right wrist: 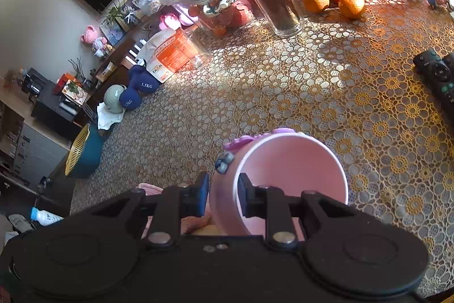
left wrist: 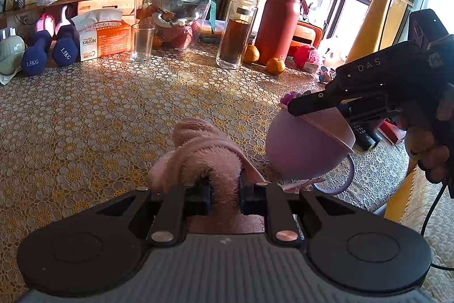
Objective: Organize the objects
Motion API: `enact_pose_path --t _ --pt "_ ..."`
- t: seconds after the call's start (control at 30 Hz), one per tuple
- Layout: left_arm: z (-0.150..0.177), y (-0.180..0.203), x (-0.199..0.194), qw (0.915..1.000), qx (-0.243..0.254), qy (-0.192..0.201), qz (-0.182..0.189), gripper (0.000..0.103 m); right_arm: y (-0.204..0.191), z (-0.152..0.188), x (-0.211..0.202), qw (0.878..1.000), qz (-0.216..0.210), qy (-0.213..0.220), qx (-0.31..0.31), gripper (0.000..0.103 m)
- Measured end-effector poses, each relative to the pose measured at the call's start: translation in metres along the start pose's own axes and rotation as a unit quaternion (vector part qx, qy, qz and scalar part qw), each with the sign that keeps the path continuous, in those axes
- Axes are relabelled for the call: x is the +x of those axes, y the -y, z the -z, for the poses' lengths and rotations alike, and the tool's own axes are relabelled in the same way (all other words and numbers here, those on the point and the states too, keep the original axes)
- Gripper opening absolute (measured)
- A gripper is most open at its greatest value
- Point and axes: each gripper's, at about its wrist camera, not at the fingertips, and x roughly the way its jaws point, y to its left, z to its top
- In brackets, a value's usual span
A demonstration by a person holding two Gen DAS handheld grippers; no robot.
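Note:
My left gripper (left wrist: 224, 189) is shut on a fluffy pink towel (left wrist: 204, 152), bunched up just above the lace-covered table (left wrist: 113, 118). My right gripper (right wrist: 223, 189) is shut on the rim of a pink-purple mug (right wrist: 286, 175), tilted and held above the table. In the left wrist view the mug (left wrist: 306, 144) hangs just right of the towel, with the right gripper's finger (left wrist: 315, 101) over its rim. The mug's inside looks empty. A flower decoration (right wrist: 244, 141) sits on its outer wall.
At the table's far side stand an empty glass (left wrist: 142, 43), a tissue box (left wrist: 102, 37), two blue dumbbells (left wrist: 37, 53), a jar of dark liquid (left wrist: 235, 33), a red flask (left wrist: 279, 22) and two oranges (left wrist: 275, 66). Remote controls (right wrist: 437, 75) lie at right.

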Motion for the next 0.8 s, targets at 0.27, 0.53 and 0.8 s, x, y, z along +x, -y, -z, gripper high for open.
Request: enact_pose_path --t 0.27,0.53,0.8 --pt "0.006 -0.012 0.003 0.9997 -0.022 0.003 0.013 0.017 -0.023 -0.010 0.010 0.998 0.022 -0.030 -0.048 0.033" --pt "0.010 -0.014 0.002 0.9994 -0.023 0.006 0.025 0.017 -0.050 -0.005 0.012 0.993 0.039 -0.057 -0.091 0.033" --pt "0.016 -0.004 0.007 0.9997 0.003 -0.002 0.025 0.017 -0.059 0.004 0.009 0.989 0.046 -0.071 -0.119 0.033"
